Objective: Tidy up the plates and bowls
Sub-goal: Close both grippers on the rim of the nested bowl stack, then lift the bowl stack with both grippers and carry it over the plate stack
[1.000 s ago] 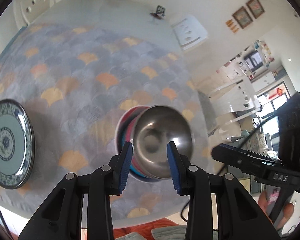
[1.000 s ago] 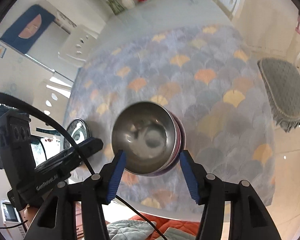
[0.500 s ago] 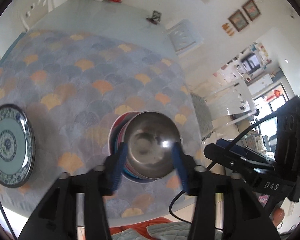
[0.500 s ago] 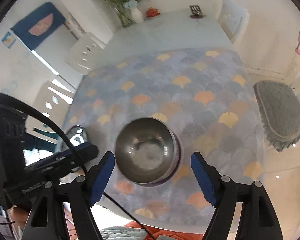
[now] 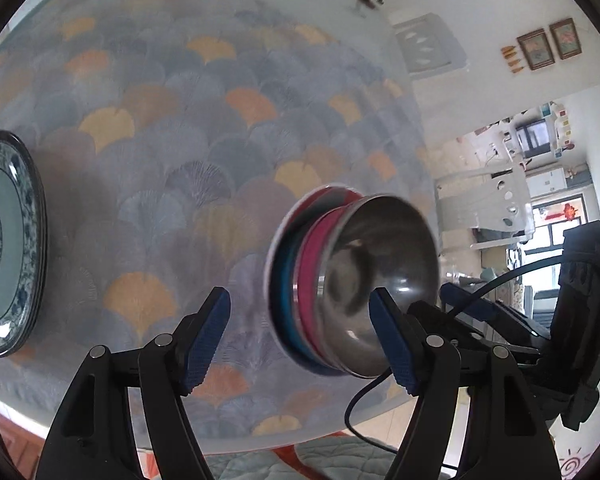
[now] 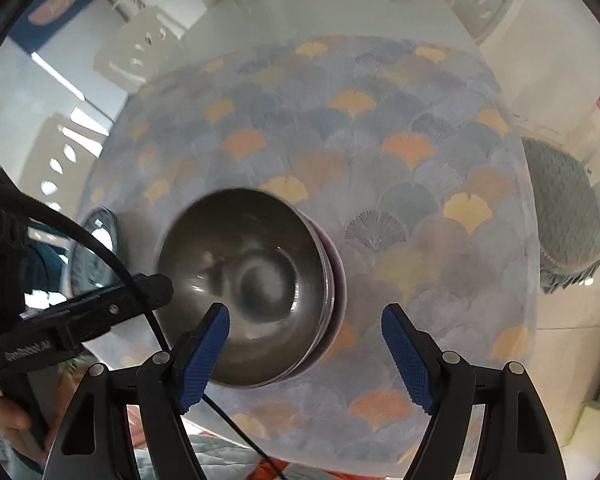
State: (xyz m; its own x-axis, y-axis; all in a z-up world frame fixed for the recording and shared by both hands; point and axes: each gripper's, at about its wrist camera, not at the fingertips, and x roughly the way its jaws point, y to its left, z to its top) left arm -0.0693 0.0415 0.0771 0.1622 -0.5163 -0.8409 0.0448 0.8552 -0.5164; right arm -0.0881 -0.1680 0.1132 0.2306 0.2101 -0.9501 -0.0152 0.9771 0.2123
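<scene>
On the counter, near the front edge: steel bowl nested atop pink and blue bowls, seemingly empty though blurred. Far left, patterned plate. Left gripper and right gripper spread wide, holding nothing.

Both wrist cameras look steeply down on the patterned tablecloth from close above its near edge. The left view holds the steel bowl at 3 o'clock, the right view at 8 o'clock; each catches the other gripper's body.
</scene>
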